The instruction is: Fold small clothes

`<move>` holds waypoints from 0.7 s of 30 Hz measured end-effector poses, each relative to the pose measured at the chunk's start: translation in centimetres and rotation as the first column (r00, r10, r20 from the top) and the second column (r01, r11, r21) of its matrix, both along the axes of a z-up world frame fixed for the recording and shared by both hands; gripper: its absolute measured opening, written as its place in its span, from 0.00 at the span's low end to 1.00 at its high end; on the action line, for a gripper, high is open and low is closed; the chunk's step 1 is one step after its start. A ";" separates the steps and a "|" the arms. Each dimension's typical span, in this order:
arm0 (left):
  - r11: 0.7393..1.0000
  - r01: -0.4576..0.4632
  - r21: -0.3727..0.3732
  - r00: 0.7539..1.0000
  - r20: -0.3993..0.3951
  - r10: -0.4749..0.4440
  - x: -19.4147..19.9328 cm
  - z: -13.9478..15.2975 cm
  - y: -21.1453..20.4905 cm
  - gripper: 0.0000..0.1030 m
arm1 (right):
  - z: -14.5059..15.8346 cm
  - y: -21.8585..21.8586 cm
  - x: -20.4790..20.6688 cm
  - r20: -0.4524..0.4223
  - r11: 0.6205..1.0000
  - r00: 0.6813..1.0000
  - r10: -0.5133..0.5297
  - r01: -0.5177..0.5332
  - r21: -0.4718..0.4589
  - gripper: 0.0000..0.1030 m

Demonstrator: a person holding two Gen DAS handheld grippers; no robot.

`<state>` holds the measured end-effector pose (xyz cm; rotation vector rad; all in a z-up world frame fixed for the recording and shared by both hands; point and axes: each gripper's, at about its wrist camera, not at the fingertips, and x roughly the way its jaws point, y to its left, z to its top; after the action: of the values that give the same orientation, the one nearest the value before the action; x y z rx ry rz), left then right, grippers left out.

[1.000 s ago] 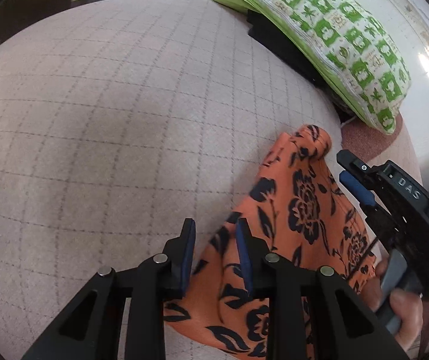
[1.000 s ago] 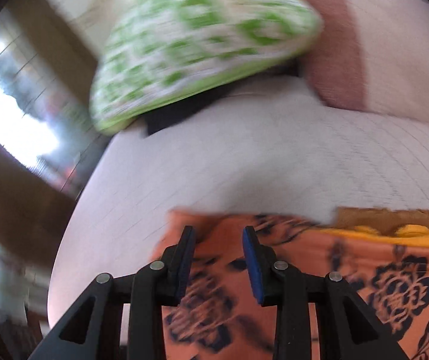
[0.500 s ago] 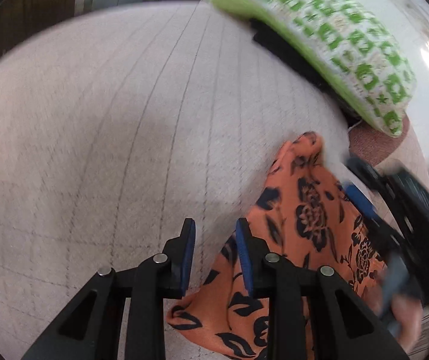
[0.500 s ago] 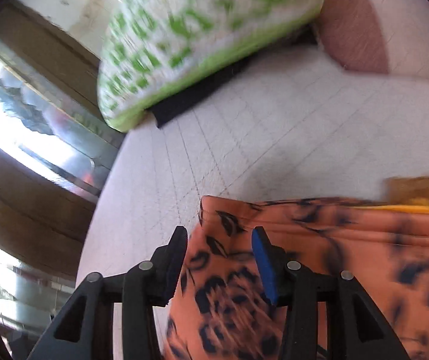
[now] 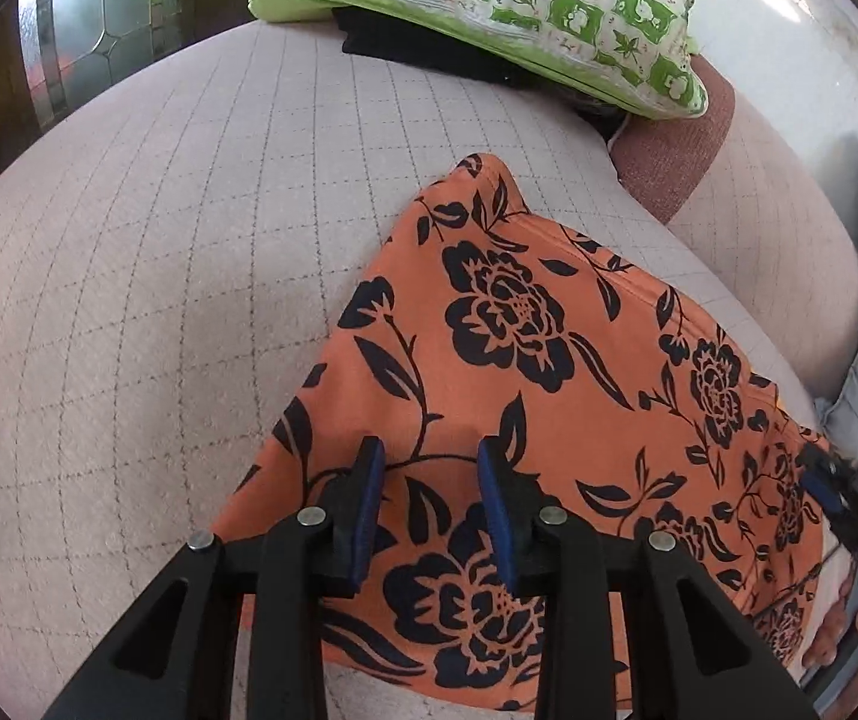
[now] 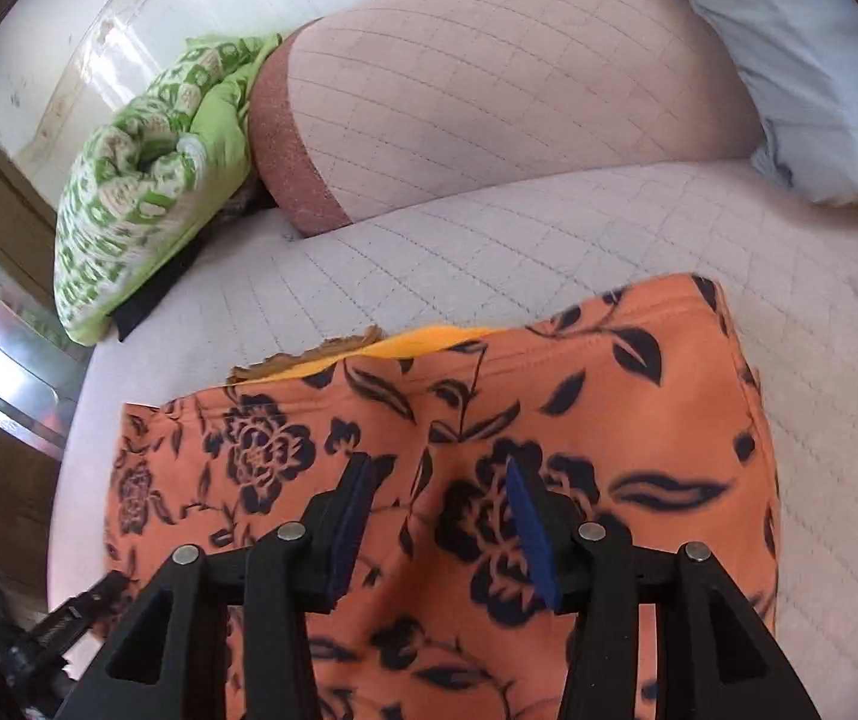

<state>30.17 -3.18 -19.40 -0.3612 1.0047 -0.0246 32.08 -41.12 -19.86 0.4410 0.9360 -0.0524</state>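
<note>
An orange garment with black flowers [image 5: 525, 372] lies spread flat on the beige quilted cushion [image 5: 159, 276]. It also fills the lower part of the right wrist view [image 6: 579, 420], with a yellow inner layer [image 6: 423, 339] and a brown edge showing at its far side. My left gripper [image 5: 429, 480] is open and hovers over the garment's near left part, holding nothing. My right gripper [image 6: 435, 492] is open over the garment's middle, also empty. The right gripper shows at the right edge of the left wrist view [image 5: 849, 510].
A green and white patterned pillow [image 5: 489, 6] lies on a black item [image 5: 405, 48] at the far end of the cushion. A beige bolster with a rust-red end [image 6: 489, 96] and a pale blue pillow [image 6: 801, 60] lie behind the garment.
Both grippers have swung over the garment, which now lies flatter and more spread out. The right gripper's jaws have opened wider. The left gripper has shifted from the garment's edge to above it.
</note>
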 end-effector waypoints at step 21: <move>0.996 -0.055 0.076 0.998 0.023 0.054 2.5 0.0 1.9 0.32 | -0.4 5.1 5.7 0.007 0.994 0.996 0.087 -0.086 -0.068 0.46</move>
<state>32.67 -1.29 -19.36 -0.3172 0.9714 0.0593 37.76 -36.02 -20.21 0.3371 0.9397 -0.0033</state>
